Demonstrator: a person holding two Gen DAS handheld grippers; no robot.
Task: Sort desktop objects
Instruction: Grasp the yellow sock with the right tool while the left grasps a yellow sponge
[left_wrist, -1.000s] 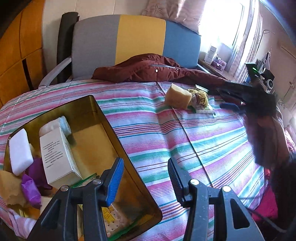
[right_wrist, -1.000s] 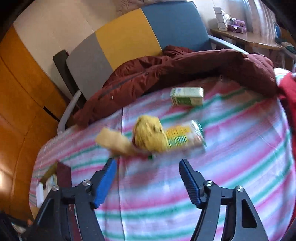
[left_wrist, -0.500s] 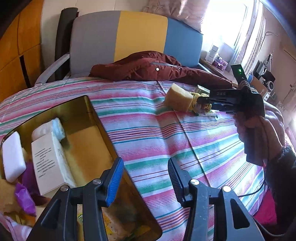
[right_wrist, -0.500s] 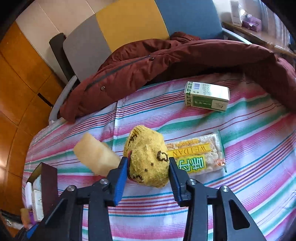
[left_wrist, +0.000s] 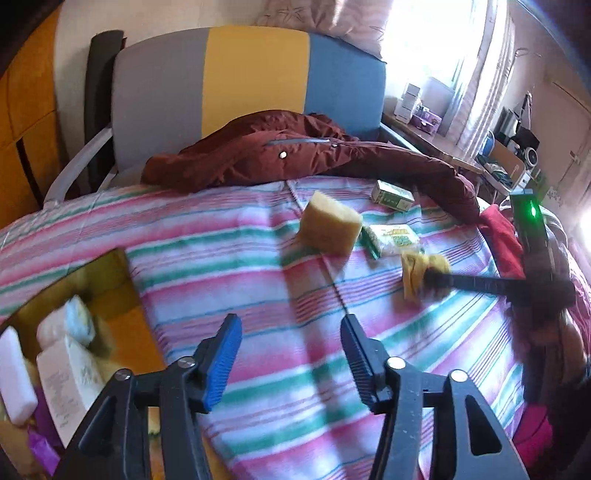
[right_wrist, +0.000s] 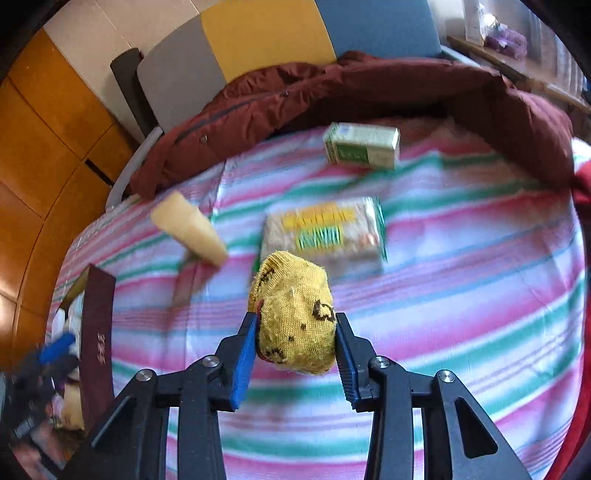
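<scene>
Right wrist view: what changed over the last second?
The right claw closed on the yellow knit bundle and lifted it off the snack packet, carrying it toward the box. The left claw stayed open and empty. Sponge and green carton unmoved.

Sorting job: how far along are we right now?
Partly done. The tin already holds white boxes and other small items. The right gripper is clamped on the yellow sock; the left gripper is open. Sponge, snack pack and green box remain on the blanket.
</scene>
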